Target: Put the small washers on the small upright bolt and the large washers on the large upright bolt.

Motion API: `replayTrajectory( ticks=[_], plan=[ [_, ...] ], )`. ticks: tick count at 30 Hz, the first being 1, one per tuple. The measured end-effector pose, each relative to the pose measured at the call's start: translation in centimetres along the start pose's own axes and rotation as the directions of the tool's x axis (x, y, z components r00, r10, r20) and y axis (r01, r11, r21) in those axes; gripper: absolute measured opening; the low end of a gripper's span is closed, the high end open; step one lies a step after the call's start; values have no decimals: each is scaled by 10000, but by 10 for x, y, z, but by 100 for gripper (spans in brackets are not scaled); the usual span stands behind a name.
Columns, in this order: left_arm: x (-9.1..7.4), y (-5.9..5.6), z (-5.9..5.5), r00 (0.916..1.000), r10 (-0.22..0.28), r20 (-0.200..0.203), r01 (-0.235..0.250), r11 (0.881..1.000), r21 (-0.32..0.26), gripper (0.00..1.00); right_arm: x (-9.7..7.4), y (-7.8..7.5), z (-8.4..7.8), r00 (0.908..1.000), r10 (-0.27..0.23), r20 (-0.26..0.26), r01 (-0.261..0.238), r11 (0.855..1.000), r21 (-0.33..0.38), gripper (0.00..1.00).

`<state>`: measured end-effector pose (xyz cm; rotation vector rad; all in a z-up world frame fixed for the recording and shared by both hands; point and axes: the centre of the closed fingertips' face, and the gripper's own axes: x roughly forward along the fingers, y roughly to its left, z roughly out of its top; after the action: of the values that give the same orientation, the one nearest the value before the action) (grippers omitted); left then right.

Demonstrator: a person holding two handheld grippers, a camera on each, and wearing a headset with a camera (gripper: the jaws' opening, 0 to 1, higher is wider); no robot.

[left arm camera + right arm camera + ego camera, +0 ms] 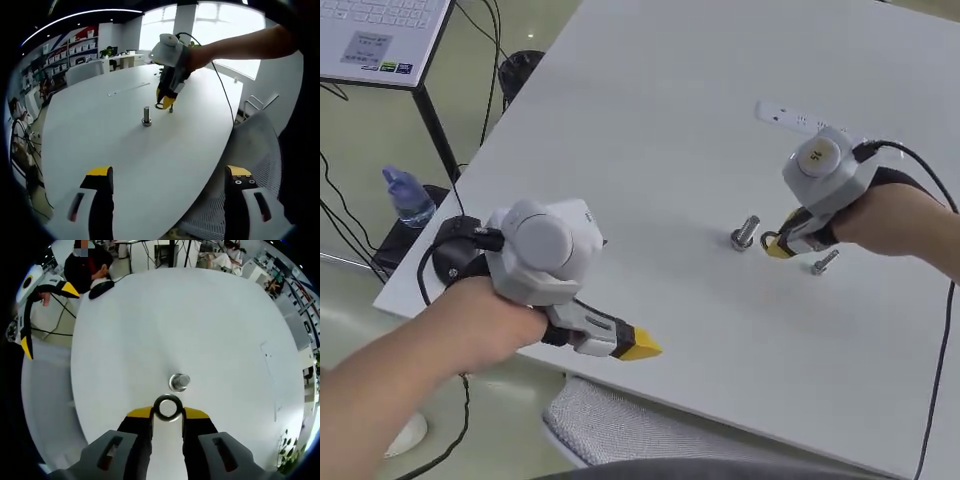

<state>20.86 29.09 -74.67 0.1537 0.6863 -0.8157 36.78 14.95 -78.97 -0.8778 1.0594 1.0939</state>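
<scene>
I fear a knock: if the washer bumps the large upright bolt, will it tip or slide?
The large bolt stands free on its wider head on the smooth table, so a side bump would probably slide or tip it. It looks solid metal, likely heavy for its size. The washer in the right gripper seems stiff.

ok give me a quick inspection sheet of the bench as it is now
surface: white table, bare across most of its top
job's things: large bolt upright; small bolt close by; washer held just short of the large bolt
clutter: white strip on the far side
grippers: left tongs open, empty, near the table edge; right tongs shut on the washer
cables: black cable trailing from the right gripper
surroundings: laptop, bottle, grey chair
</scene>
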Motion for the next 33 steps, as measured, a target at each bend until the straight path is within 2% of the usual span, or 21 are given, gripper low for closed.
replayTrajectory(
  ticks=[4, 6, 10, 17, 25, 30, 33],
  plan=[
    [2, 1, 3, 9998, 20, 190, -19, 10000, -89, 94, -3, -11, 9, 9999, -99, 54, 100, 9999, -68, 22],
    [3, 1, 4, 9996, 20, 278, -17, 9999, -106, 96, 0, -19, 13, 9999, -109, 93, 110, 9999, -104, 22],
    [4, 2, 7, 9992, 39, 402, -36, 10000, -72, 99, 4, -25, 19, 9999, -76, 90, 78, 9998, -171, 22],
    [5, 6, 11, 9983, 93, 574, -92, 10000, -20, 99, 11, -27, 25, 10000, -24, 31, 25, 9995, -316, 22],
    [12, 12, 7, 9985, 23, 545, -28, 10000, 93, 99, 21, -30, 27, 9999, 114, -67, -116, 9995, -296, 22],
    [12, 15, 7, 9982, 39, 600, -44, 10000, 84, 99, 22, -25, 28, 9998, 175, -132, -179, 9993, -322, 22],
    [12, 15, 5, 9988, 21, 497, -25, 10000, 81, 99, 27, -28, 28, 9996, 202, -186, -208, 9992, -342, 22]
  ],
)
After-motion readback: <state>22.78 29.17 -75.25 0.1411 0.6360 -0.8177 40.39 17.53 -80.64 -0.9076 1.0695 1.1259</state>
